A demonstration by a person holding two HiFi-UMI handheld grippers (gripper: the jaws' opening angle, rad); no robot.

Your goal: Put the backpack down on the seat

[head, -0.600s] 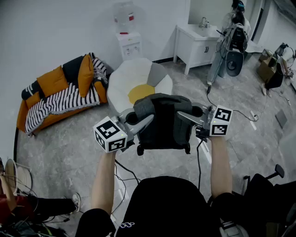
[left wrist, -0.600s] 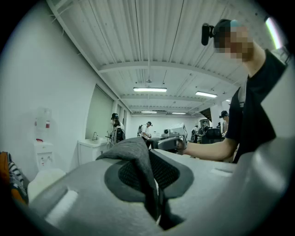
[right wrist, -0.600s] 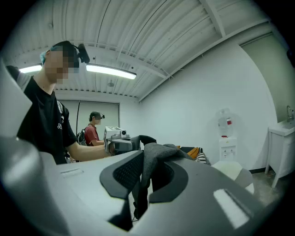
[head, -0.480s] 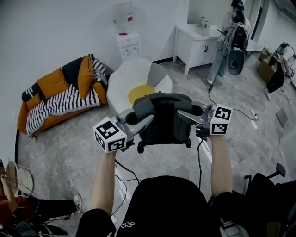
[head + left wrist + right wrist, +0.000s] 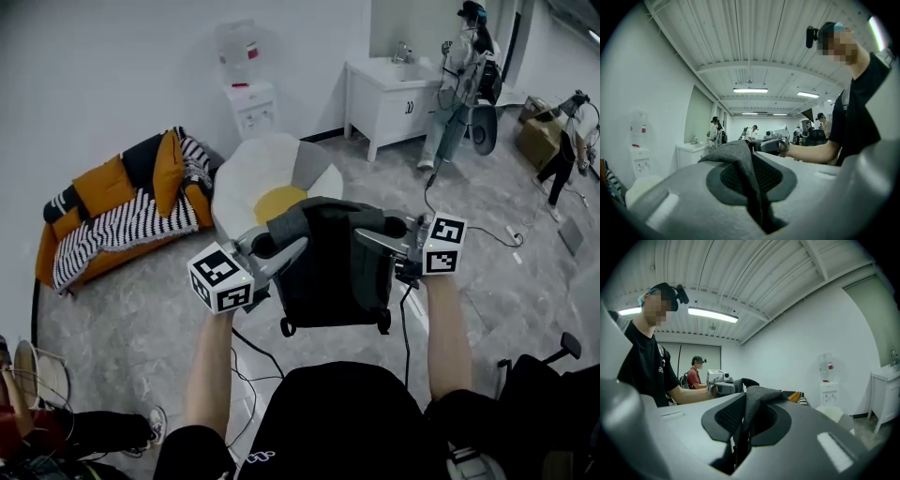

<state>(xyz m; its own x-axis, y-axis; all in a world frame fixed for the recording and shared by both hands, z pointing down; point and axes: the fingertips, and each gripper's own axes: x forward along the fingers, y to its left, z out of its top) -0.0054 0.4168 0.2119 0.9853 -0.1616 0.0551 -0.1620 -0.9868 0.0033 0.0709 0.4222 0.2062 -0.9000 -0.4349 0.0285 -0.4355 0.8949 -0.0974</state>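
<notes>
Head view: backpack [image 5: 330, 272] hangs above floor [image 5: 131, 300] before seat [image 5: 255, 173].

Dark grey backpack [image 5: 330, 272] hangs upright in mid-air, near the white-and-yellow seat [image 5: 258, 173]

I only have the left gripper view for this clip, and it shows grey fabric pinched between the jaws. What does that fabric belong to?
Observer: In the head view it is the top of a dark grey backpack, which hangs in the air between the left gripper and the right gripper.
Operator: Does the right one have a grip too?
Observer: Yes. In the right gripper view its jaws are shut on the same grey fabric.
Operator: And the seat?
Observer: A round white seat with a yellow centre sits just beyond the backpack in the head view. The backpack is not on it yet.
</notes>
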